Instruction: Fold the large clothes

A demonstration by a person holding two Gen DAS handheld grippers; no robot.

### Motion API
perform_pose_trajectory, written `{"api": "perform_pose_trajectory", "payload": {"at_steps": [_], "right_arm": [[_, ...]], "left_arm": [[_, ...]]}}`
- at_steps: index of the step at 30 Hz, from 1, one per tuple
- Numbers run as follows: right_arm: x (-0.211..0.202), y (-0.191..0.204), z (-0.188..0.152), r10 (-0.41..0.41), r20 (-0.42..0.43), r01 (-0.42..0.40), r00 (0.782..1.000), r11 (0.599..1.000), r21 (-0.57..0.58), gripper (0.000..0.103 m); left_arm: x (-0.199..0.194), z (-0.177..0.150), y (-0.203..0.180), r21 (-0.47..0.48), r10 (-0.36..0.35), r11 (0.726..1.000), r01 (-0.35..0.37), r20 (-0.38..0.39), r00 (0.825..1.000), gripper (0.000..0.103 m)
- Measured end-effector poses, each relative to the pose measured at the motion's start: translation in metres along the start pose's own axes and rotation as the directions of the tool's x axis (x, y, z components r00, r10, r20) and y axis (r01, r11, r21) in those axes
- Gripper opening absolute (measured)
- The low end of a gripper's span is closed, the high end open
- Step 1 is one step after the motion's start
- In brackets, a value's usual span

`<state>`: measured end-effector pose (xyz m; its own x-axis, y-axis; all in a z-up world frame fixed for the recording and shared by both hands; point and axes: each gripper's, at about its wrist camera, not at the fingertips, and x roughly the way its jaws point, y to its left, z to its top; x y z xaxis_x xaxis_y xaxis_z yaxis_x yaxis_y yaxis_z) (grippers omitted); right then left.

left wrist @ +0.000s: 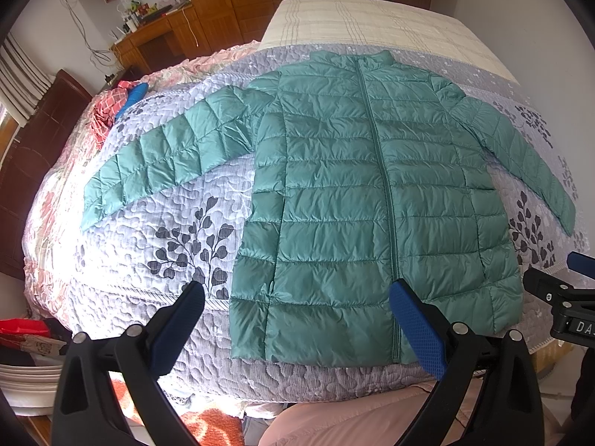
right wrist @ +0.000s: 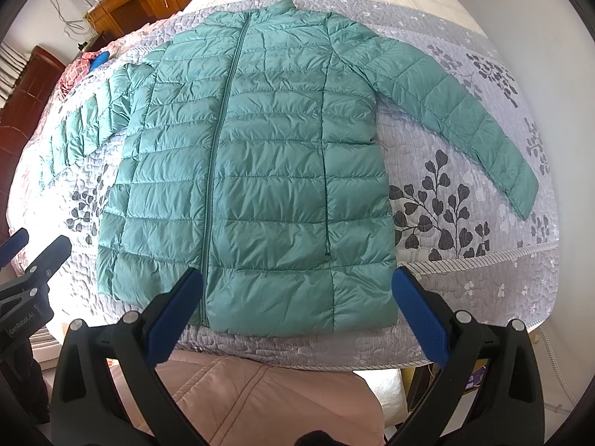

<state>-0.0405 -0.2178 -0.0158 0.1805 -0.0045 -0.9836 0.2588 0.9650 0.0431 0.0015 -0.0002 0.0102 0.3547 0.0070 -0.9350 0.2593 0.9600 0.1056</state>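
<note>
A teal quilted puffer jacket lies flat and zipped on the bed, collar at the far side, both sleeves spread outward. My left gripper hovers open over the hem's left half, holding nothing. The right gripper is open above the hem's right half, also holding nothing. Its black frame shows at the right edge of the left wrist view, and the left gripper's frame appears at the left edge of the right wrist view.
The bed carries a lilac quilt with dark leaf prints and a cream plaid cover beyond. Red checked cloth and a blue item lie far left. Wooden cabinets stand behind. A pink garment fills the foreground.
</note>
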Motion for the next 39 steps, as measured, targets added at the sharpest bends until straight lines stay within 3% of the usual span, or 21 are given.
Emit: {"api": "perform_pose_trajectory", "payload": {"at_steps": [6,11,16,19,23,26,32,36,39], "right_arm": [[0.003,-0.005,-0.004,0.015,0.011,-0.015,1.000,1.000,0.006,0.100],[0.005,-0.047,0.005,0.044,0.145,-0.056,0.988,0.995,0.080,0.100],[0.018,-0.147,0.016,0.023,0.287,-0.102,0.958,0.959,0.264,0.100],[0.030,-0.227,0.016,0.020,0.348,-0.169,0.937,0.899,0.404,0.100],[0.054,-0.325,0.019,-0.047,0.338,-0.161,0.940,0.813,0.559,0.100],[0.077,-0.385,0.020,-0.050,0.301,-0.163,0.952,0.750,0.641,0.100],[0.115,-0.458,0.011,0.005,0.255,-0.191,0.967,0.678,0.710,0.100],[0.137,-0.477,0.014,0.064,0.243,-0.223,0.968,0.663,0.715,0.100],[0.144,-0.477,0.017,0.091,0.235,-0.233,0.968,0.682,0.693,0.100]], "left_arm": [[0.002,0.006,-0.002,0.007,-0.007,1.000,0.007,0.002,1.000,0.099],[0.021,0.026,-0.018,0.041,-0.047,0.998,0.045,0.047,0.998,0.099],[0.047,0.065,-0.066,0.154,-0.059,0.987,0.034,0.159,0.985,0.099],[0.059,0.091,-0.098,0.184,-0.094,0.981,0.055,0.214,0.972,0.099],[0.082,0.142,-0.154,0.229,-0.146,0.969,0.091,0.235,0.961,0.099],[0.101,0.179,-0.195,0.238,-0.189,0.962,0.136,0.217,0.958,0.099],[0.152,0.225,-0.266,0.237,-0.218,0.953,0.188,0.110,0.970,0.099],[0.182,0.240,-0.290,0.225,-0.226,0.951,0.213,0.031,0.974,0.087],[0.199,0.246,-0.301,0.214,-0.219,0.953,0.213,0.004,0.976,0.087]]}}
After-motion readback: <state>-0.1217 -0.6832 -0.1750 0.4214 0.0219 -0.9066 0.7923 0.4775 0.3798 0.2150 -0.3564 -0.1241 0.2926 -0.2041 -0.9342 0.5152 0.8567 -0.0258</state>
